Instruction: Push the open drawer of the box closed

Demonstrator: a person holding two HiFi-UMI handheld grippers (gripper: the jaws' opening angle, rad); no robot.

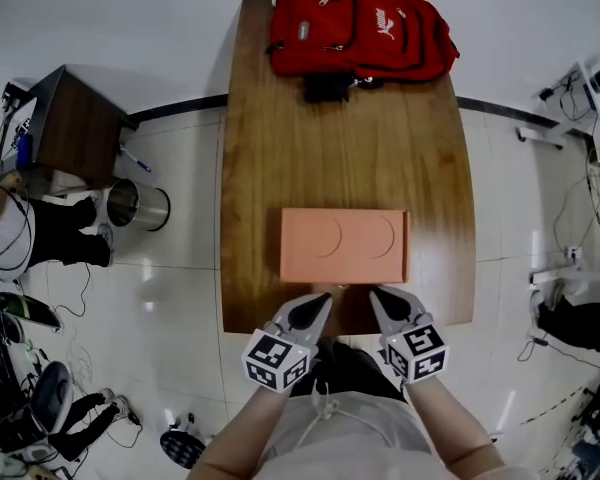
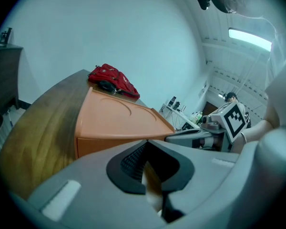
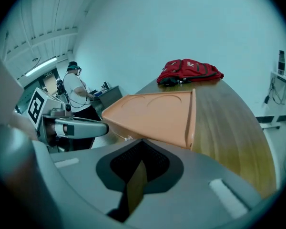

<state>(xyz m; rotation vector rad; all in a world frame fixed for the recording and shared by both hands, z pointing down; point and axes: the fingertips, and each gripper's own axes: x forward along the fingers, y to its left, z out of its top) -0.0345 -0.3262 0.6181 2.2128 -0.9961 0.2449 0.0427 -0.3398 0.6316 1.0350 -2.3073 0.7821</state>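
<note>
One orange box at centre frame, its top bearing two half-round recesses. One red backpack at the top edge. One counter. Two at the bottom: left hand-held gripper, right hand-held gripper. One metal bin at left.
</note>
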